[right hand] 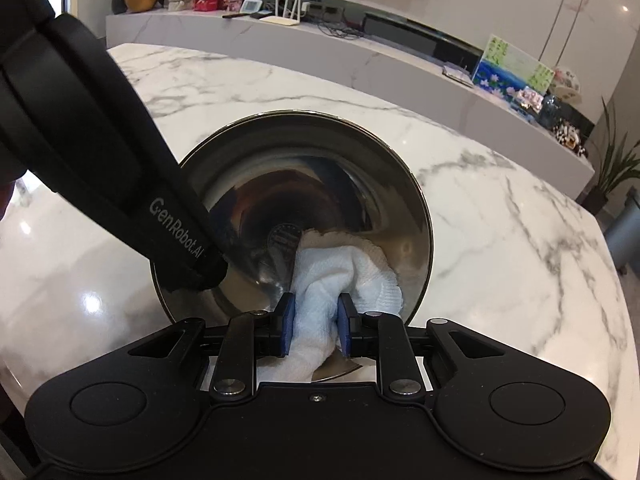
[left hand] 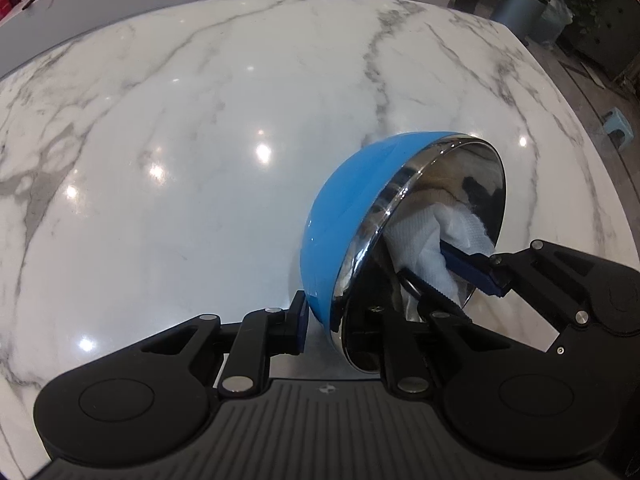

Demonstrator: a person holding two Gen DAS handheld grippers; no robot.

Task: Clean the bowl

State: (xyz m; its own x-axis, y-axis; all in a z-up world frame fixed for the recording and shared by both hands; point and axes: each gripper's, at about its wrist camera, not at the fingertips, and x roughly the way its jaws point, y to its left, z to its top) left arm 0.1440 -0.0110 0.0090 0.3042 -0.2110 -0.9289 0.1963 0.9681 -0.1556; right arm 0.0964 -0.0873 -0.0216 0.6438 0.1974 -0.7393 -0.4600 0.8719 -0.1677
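A bowl, blue outside and polished steel inside, is tipped on its side over the marble table, its mouth facing right. My left gripper is shut on its near rim, one pad on the blue shell and the other inside. In the right wrist view I look straight into the bowl. There my right gripper is shut on a bunched white cloth, which presses against the lower inner wall. The left gripper comes in from the upper left. From the left wrist the right gripper and the cloth show inside the bowl.
The marble table stretches wide around the bowl. Behind it runs a long shelf with a router, boxes and pictures. A grey bin, a small stool and a potted plant stand on the floor beyond the table's edge.
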